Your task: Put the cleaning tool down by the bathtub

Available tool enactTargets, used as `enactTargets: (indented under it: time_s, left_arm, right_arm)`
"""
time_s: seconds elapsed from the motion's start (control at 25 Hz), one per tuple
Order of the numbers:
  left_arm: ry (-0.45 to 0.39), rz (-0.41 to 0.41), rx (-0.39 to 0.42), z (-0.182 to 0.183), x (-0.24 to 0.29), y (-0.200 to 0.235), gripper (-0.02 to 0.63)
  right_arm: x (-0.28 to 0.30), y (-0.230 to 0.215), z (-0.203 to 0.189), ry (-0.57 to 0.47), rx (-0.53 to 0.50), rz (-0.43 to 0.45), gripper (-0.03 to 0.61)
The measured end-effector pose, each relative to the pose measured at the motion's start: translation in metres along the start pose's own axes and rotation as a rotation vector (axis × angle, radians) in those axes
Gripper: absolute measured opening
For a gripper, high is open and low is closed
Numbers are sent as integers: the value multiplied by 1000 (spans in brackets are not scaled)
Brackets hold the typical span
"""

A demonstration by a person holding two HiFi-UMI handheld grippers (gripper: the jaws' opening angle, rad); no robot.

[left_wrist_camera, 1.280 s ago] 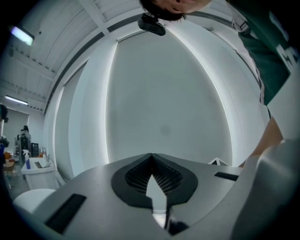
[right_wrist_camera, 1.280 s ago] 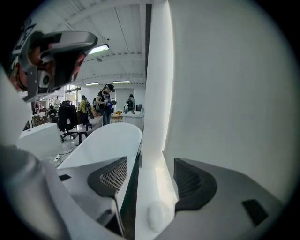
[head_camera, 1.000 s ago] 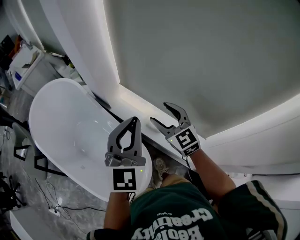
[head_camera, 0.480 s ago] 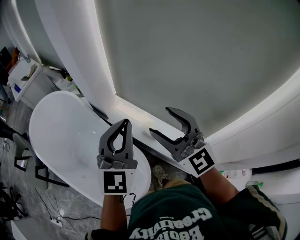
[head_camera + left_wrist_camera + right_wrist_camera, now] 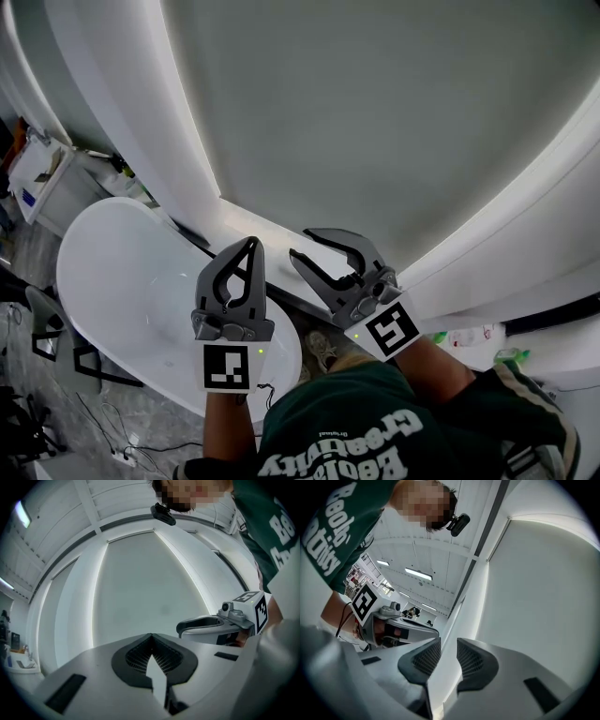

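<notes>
The white bathtub lies at the lower left of the head view. A dark long thing rests on the white ledge beside it; whether it is the cleaning tool is unclear. My left gripper is raised over the tub's near end, shut and empty; its tips meet in the left gripper view. My right gripper is held up beside it in front of the grey wall. Its jaws are closing with a gap left and nothing between them, as the right gripper view also shows.
A white lit ledge runs along the curved wall behind the tub. A white cabinet stands at the far left. Small bottles sit on the ledge at right. Cables lie on the floor, and a shoe shows below the grippers.
The right gripper's jaws have drawn much closer together. Both grippers have stayed raised and shifted only slightly; the left one has stayed shut.
</notes>
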State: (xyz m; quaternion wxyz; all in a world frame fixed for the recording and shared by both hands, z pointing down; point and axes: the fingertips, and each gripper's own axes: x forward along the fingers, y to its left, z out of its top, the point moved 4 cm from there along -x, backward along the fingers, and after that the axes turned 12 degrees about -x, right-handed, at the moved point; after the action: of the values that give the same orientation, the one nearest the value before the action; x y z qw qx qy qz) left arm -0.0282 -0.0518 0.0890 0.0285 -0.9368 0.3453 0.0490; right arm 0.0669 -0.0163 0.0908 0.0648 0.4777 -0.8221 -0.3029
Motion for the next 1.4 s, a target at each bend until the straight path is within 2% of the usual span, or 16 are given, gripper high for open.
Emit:
enactTargets:
  time_s: [0.2,0.36,0.6,0.92,1.4]
  left_arm:
    - [8,-31,20,-2,4,-9,5]
    - [28,-55,21,-4,5,-13,5]
    - [12,-79,20,-2,13,-21,5]
    - [3,-112,31,-5,20,-28,5]
    - [14,-101,39,-5,23,-25,5]
  right_arm:
    - [-3,3,-6,44,24,26,47]
    - [-5,4,-6,56,45,27,17]
    - [-13,-3,-5,45,89,14,15]
    - [-19,-7,-10,80,51,2,14]
    - [-13,-5,-11,81,71,37,14]
